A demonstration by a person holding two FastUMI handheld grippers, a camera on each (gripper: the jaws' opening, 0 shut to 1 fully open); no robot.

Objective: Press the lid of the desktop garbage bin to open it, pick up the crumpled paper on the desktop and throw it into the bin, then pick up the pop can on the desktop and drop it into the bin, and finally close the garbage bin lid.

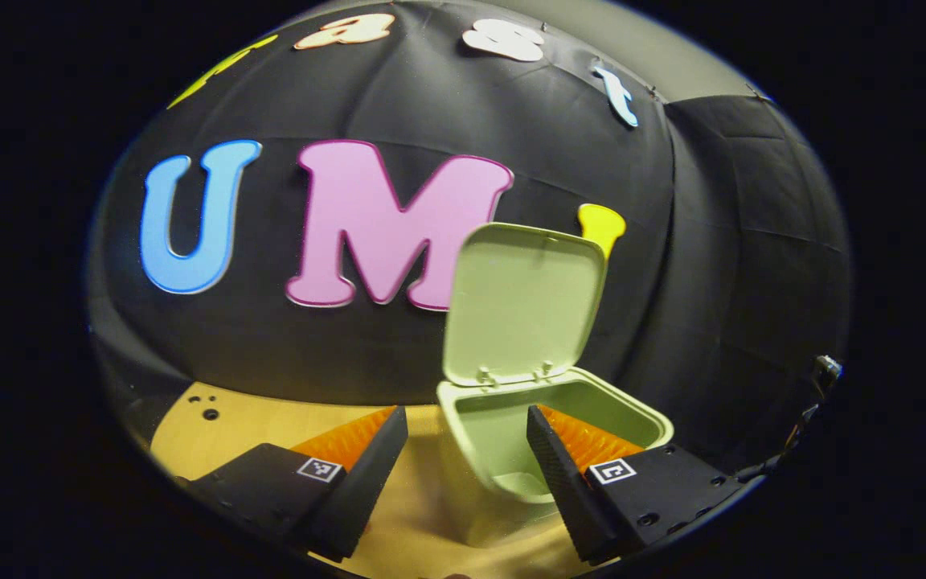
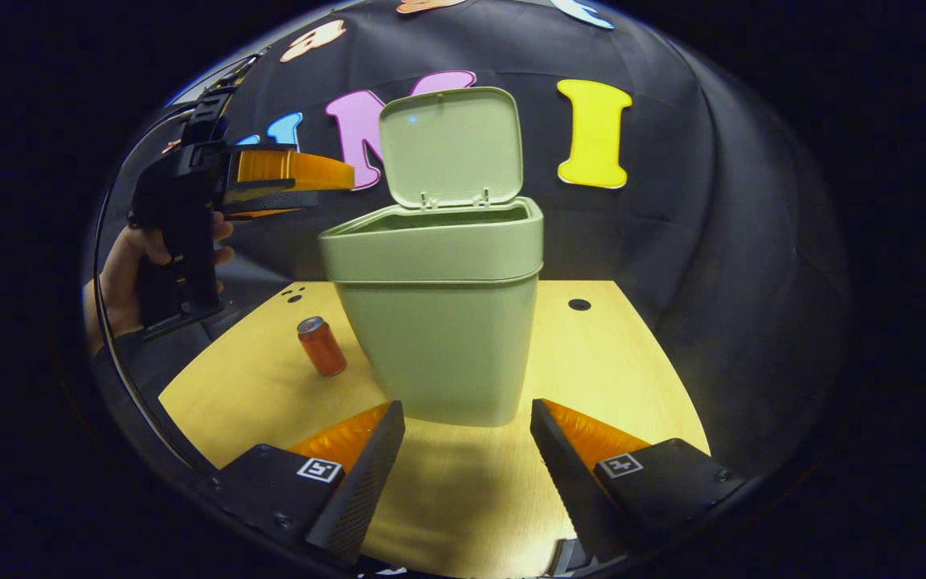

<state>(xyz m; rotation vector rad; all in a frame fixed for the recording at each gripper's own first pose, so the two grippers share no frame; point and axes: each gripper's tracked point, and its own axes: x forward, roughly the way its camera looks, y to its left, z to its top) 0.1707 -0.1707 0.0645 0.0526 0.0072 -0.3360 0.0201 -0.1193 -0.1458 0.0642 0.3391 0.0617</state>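
one garbage bin (image 2: 440, 322), pale green, stands upright on the wooden desktop (image 2: 616, 378). its lid (image 2: 452, 145) is raised, hinged at the bin's rear edge and standing near upright above the opening. in the left gripper view the bin's interior (image 1: 503, 438) is seen from above: smooth pale walls, with a pale patch low inside that cannot be identified; contents otherwise cannot be told.

one pop can (image 2: 321, 346), orange-red with a silver top, stands slightly tilted on the desktop just beside the bin's left wall in the right gripper view, not touching it. no contact with either gripper.

left gripper (image 1: 467, 474): fingers spread apart, nothing between them, held above the bin's open mouth at its front edge. in the right gripper view this same gripper (image 2: 294, 189) is level with the bin's rim, to the left of the lid, gripped by one hand (image 2: 129, 277).

right gripper (image 2: 467, 466): fingers spread apart, empty, low over the desktop in front of the bin, well short of its front wall.

small dark holes in the desktop: one (image 2: 579, 305) right of the bin, and a cluster (image 2: 294, 295) left of it.
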